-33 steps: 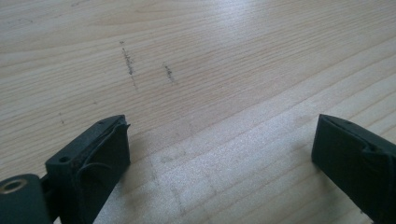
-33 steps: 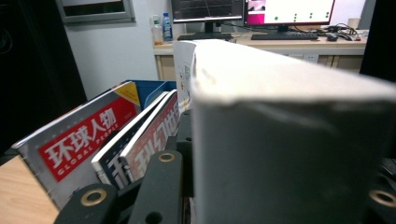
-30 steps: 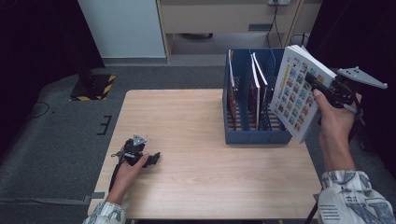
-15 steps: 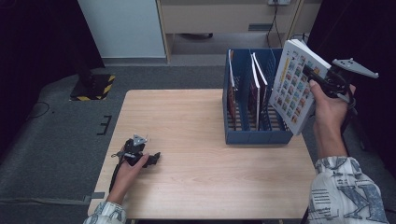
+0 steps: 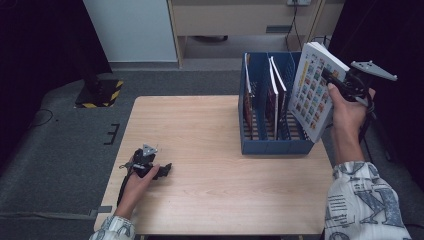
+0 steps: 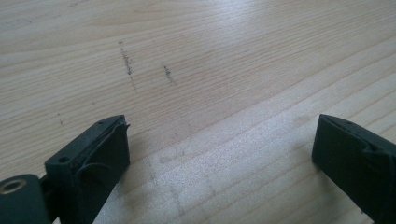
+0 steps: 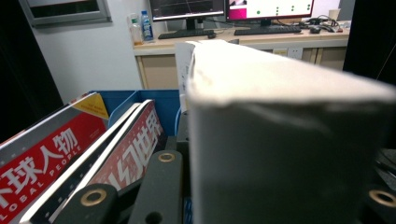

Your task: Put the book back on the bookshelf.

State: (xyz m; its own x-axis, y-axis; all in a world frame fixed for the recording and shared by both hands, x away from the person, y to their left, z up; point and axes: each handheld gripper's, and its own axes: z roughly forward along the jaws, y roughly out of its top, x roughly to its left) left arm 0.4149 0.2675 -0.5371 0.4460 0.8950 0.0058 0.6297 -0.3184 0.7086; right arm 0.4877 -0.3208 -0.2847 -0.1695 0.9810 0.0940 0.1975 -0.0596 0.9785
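Observation:
A thick book (image 5: 312,95) with a colourful grid cover hangs tilted over the right end of the blue file rack (image 5: 272,146). My right gripper (image 5: 331,81) is shut on its edge. In the right gripper view the book's white page block (image 7: 280,140) sits between the jaws of the right gripper (image 7: 271,198), with the rack (image 7: 159,100) below and behind. My left gripper (image 5: 159,171) rests on the wooden table (image 5: 200,130) near its front left corner. The left gripper (image 6: 219,140) stands open over bare wood.
Two red magazines (image 5: 272,90) (image 5: 248,92) stand upright in the rack's left slots; their covers (image 7: 46,163) (image 7: 135,140) lie left of the book. A cabinet and a desk with monitors (image 7: 233,9) stand beyond the table. Dark floor surrounds it.
My right hand has carried the book a little farther back and to the left, closer over the rack. The left hand and its gripper have stayed put.

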